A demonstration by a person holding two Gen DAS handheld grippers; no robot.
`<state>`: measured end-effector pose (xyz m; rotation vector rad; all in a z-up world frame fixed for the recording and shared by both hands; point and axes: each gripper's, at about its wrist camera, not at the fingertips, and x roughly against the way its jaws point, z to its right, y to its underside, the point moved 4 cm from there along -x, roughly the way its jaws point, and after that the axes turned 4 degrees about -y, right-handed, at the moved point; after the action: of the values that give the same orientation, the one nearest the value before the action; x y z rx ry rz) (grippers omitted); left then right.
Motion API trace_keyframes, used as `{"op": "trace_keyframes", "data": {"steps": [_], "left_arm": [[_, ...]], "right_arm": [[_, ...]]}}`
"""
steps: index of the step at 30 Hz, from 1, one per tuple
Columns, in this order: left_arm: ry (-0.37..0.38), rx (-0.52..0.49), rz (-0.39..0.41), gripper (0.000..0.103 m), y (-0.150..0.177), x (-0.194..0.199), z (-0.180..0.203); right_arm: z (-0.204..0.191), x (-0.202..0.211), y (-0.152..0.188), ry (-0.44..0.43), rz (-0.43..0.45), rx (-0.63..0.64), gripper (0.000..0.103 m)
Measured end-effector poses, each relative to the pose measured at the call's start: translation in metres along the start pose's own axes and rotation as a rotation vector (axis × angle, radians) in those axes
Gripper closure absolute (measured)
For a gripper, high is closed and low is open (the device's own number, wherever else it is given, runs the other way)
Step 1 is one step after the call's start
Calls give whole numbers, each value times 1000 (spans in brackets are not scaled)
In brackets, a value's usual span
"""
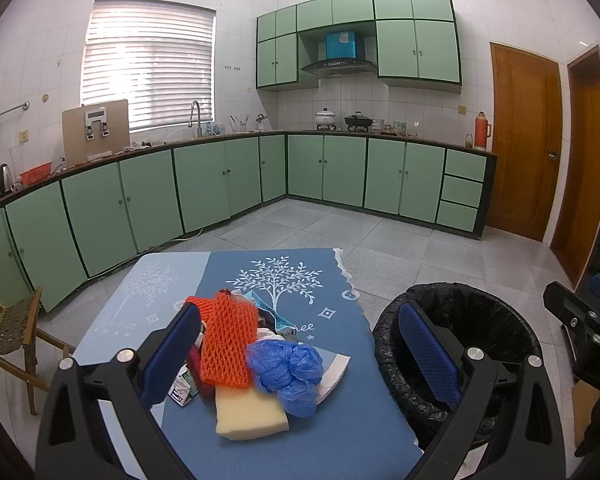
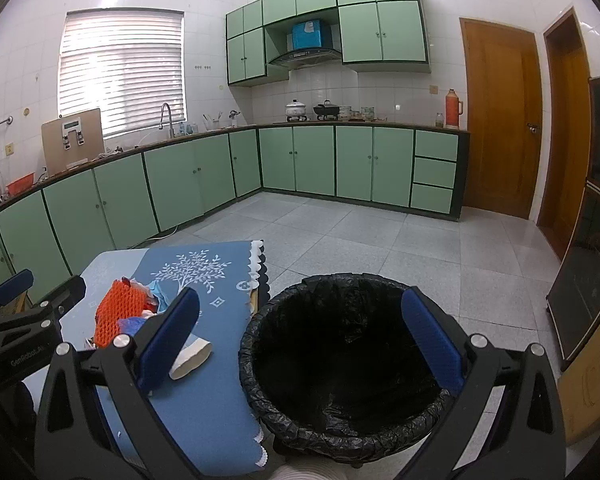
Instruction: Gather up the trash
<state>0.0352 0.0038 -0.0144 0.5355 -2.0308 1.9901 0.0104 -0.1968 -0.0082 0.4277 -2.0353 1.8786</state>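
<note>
**Trash pile.** Heaped on the counter (image 1: 340, 420), which carries a blue cloth with a white tree print. On top: orange mesh (image 1: 228, 344), long axis running away from the camera; blue gloves (image 1: 288, 372), crumpled, touching the mesh's right edge; foam block (image 1: 250, 416), pale yellow, nearest the camera and partly under both. Beneath: a small printed carton (image 1: 182, 394), a torn teal wrapper (image 1: 270, 308), and white scraps not identifiable.

**Bin** (image 2: 340, 360). Lined with a black bag, standing on the floor just beside the counter's right edge. It looks empty, though its dark interior hides detail.

**Left gripper** (image 1: 296, 360). Fingers spread wide, holding nothing. The pile lies directly ahead, between the fingers. The left pad sits close to the mesh's left side; the right pad is seen against the bin rim, well apart from the pile.

**Right gripper** (image 2: 296, 344). Fingers spread wide, holding nothing. It hangs over the bin's mouth, with the pile off to its left.

**Governing relation.** The left gripper is the nearer to the trash and already lined up on it. The mesh's long axis runs roughly parallel to the fingers, so closing would pinch it across its short width. The bin lies to the right of the pile, so a carry would run rightward over the counter's edge.

**Progress, judged.** No piece seems binned yet.
</note>
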Motion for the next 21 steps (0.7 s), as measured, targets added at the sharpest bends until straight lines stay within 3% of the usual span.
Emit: {"op": "trace_keyframes", "data": {"steps": [21], "left_arm": [[-2,-4,1,6,-1,2,-3]], "right_arm": [[1,0,-1,1,0,-1,5]]}}
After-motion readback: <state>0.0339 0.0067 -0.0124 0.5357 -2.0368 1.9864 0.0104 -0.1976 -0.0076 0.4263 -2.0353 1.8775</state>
